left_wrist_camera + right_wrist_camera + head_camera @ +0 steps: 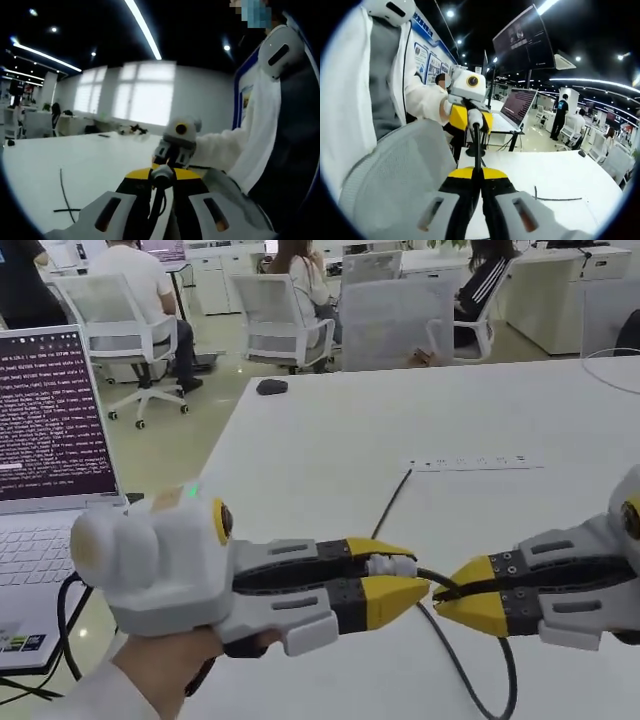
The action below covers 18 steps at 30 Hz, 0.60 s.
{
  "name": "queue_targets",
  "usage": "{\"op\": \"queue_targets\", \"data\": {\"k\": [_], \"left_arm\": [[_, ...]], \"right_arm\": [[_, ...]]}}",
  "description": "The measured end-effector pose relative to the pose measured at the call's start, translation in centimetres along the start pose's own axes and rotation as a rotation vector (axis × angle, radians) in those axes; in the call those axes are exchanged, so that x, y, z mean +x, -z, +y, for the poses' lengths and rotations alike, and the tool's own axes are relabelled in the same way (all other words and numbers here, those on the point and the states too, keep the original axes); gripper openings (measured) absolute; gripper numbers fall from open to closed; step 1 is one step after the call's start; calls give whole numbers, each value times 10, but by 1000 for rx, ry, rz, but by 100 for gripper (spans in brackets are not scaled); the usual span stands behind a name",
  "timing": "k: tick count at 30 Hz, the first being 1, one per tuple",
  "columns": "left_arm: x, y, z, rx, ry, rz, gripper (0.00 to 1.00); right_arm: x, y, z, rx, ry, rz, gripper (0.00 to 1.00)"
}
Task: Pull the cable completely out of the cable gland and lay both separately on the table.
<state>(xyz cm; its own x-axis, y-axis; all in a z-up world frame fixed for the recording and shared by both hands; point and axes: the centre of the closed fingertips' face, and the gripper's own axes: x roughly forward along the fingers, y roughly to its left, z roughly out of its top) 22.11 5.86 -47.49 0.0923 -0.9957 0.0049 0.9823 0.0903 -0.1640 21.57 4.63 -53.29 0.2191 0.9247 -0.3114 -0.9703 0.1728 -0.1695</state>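
Note:
In the head view my left gripper (415,575) comes in from the left, shut on a white cable gland (390,565). A black cable (480,680) leaves the gland to the right. My right gripper (445,598) is shut on it a short way from the gland, tip to tip with the left. The cable then loops down and runs back across the white table (320,460). The left gripper view shows the gland (162,175) between its jaws, the right gripper (172,155) just beyond. The right gripper view shows the cable (477,145) running taut from its jaws to the gland (475,118).
An open laptop (45,440) stands at the table's left edge. A white power strip (478,462) lies at the far middle, a dark mouse (271,387) at the far edge. Office chairs and seated people are beyond the table.

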Motion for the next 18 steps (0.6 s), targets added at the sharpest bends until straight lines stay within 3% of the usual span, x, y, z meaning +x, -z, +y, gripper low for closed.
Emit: {"op": "queue_targets", "data": {"k": [2, 11, 18], "left_arm": [[-1, -1, 0, 4, 0, 4, 16], [-8, -6, 5, 5, -22, -12, 16], [-9, -5, 6, -29, -31, -13, 17]], "right_arm": [[0, 13, 0, -7, -2, 50, 3], [-3, 53, -8, 17, 17, 158, 3], [-6, 55, -11, 65, 41, 179, 3]]}}
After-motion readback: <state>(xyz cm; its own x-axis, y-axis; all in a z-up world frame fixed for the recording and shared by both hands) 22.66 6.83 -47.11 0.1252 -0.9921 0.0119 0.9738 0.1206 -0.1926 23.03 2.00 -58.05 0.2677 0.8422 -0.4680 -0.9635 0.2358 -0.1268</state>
